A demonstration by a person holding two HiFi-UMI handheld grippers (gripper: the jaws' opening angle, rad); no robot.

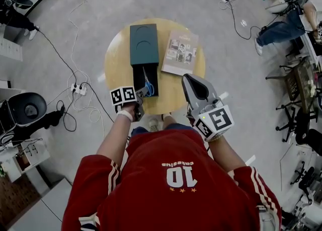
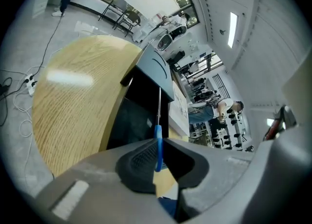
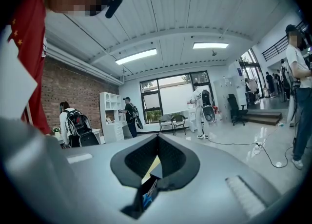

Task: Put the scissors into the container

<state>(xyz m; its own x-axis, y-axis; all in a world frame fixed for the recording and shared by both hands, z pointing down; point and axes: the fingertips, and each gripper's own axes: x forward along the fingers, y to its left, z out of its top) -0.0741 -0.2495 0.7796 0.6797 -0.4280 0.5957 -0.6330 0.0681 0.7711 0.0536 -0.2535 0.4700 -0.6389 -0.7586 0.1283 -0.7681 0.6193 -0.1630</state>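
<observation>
Scissors (image 1: pixel 148 85) (image 2: pixel 158 140), blue-handled, pinched at the handle between the fingers (image 2: pixel 139 162) of the left gripper (image 1: pixel 142 94) (image 2: pixel 158 152). Blades pointing away over the open black drawer of the container (image 1: pixel 144 44) (image 2: pixel 153 66). No telling whether the blade tips touch the drawer bottom. Container dark green and long, with the open drawer end nearer the person and the lidded part farther off. All of it on a round wooden worktop (image 1: pixel 113 69) (image 2: pixel 73 101). Just right of the container and apart from it, a booklet (image 1: pixel 180 52), lying flat and slightly turned. At the worktop's near right edge, the right gripper (image 1: pixel 190 80) (image 3: pixel 157 140), tilted upward, fingers pressed together with nothing held between them. Nearest the camera, a red shirt (image 1: pixel 176 184) with white stripes on the sleeves. Around the worktop, grey floor (image 1: pixel 241 64), with white cables and a power strip (image 1: pixel 78 89) lying to the left.
</observation>
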